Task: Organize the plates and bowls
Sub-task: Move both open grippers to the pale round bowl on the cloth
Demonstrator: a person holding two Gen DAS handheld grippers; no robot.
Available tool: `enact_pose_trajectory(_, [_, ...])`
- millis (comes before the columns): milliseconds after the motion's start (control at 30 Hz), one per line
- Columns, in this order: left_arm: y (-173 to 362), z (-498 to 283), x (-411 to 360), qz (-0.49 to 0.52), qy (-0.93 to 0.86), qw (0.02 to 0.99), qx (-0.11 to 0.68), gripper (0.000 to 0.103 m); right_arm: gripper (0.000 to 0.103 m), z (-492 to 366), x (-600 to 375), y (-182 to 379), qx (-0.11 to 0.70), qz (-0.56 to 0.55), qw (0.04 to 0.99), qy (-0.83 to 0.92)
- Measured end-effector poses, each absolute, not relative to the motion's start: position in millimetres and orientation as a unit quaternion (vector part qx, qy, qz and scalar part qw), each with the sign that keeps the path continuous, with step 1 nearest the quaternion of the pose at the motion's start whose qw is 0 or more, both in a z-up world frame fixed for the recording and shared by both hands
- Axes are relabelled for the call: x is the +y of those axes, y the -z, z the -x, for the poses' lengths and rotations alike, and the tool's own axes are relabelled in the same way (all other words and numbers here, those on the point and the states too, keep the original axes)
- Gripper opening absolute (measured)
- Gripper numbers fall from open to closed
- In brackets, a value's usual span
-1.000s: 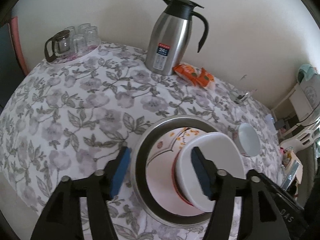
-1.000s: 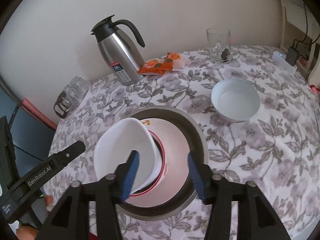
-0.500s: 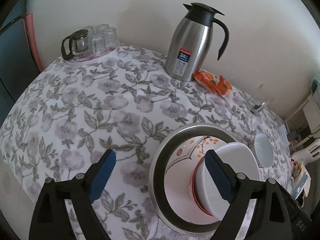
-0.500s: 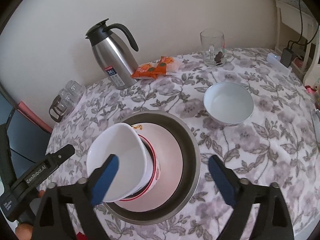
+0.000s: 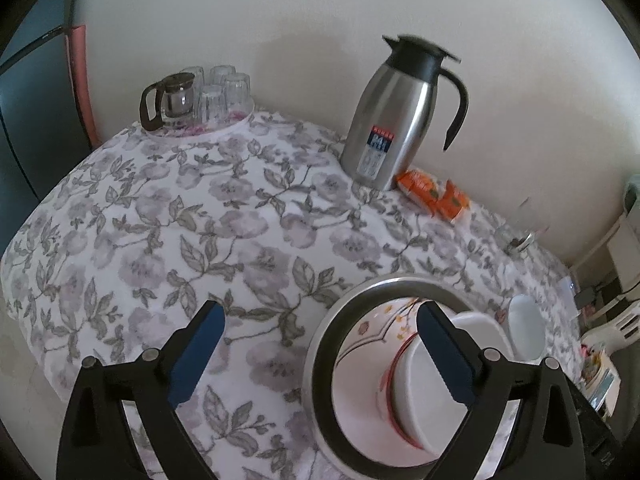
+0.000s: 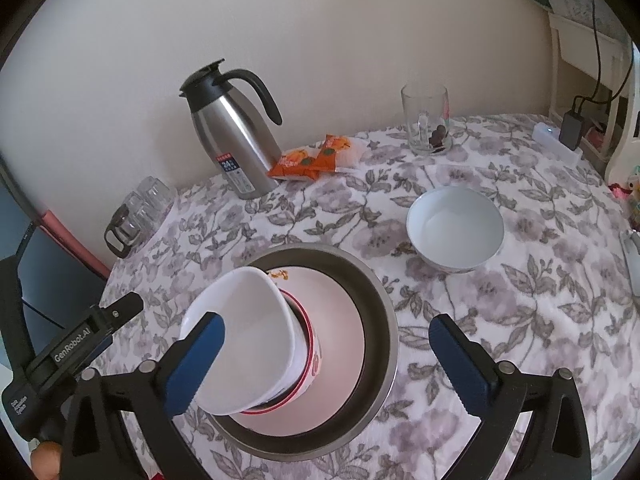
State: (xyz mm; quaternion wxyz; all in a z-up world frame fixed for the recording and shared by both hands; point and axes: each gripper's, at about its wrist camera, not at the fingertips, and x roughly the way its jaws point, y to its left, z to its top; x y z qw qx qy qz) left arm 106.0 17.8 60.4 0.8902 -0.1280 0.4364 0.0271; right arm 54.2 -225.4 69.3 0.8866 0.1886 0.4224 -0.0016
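A steel basin (image 6: 376,312) sits on the flowered tablecloth and holds a decorated plate (image 6: 340,320). On the plate, a red-rimmed bowl (image 6: 308,364) leans with a white bowl (image 6: 240,336) nested in it. A second white bowl (image 6: 455,228) stands alone to the right. My right gripper (image 6: 326,324) hovers over the basin with its jaws opening wide. They straddle the stack and no pad presses on it. My left gripper (image 5: 319,316) is also opening. It spans the basin's rim (image 5: 320,344), its right finger sits in front of the white bowl (image 5: 424,404), and it grips nothing.
A steel thermos jug (image 6: 234,140) and orange snack packets (image 6: 312,160) stand by the back wall, with a glass mug (image 6: 426,120) to their right. A glass pot and tumblers on a tray (image 5: 192,100) fill the far left corner. Chargers and cables line the right edge.
Both grippers' jaws have spread from narrow to wide and drawn back a little. The bowl stack stays tilted in the basin.
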Motion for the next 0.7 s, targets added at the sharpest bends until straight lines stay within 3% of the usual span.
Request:
enact_pose_trajectory(500, [-99,-104,-19,0.137,0.038,0.921,0.363,0.097,0.103,-51,-269,-78,0.392,-0.198,0.897,0.044])
enact_pose_trajectory(700, [-105,-113,-54,0.091,0.052,0.920,0.377,0.097,0.103,-50,-302,-76,0.377,-0.241,0.893,0.052])
